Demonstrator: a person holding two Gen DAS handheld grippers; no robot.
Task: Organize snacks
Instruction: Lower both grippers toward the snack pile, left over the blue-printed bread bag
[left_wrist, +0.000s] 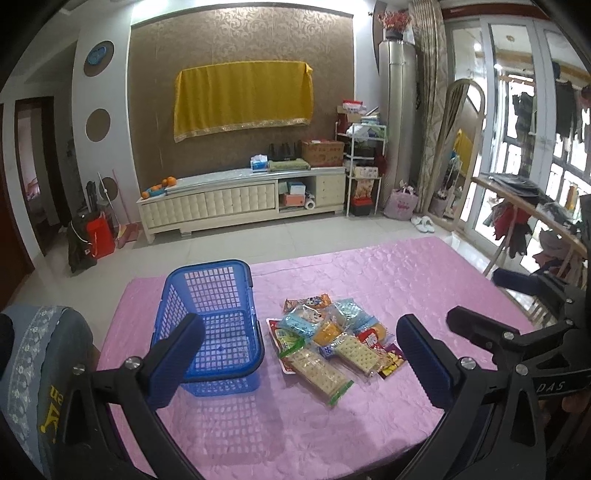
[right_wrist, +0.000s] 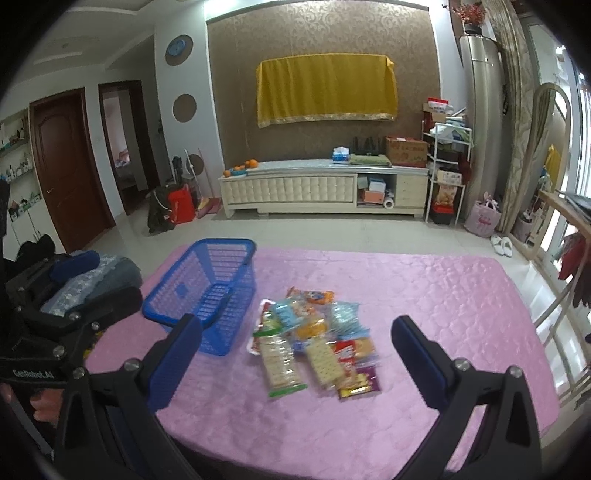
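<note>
Snacks (left_wrist: 332, 339) lie heaped beside the blue basket (left_wrist: 214, 325) on the pink tablecloth (left_wrist: 406, 280), both claws spread apart, holding nothing

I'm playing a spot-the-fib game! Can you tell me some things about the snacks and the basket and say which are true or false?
1. The blue plastic lattice basket has nothing in it. True.
2. The pile of wrapped snack packets lies inside the basket. False: it lies on the pink quilted tablecloth, beside the basket.
3. The left gripper is open and holds nothing. True.
4. The right gripper grips a cracker packet. False: it is open and holds nothing.
5. The basket is tipped upside down. False: it stands upright.
</note>
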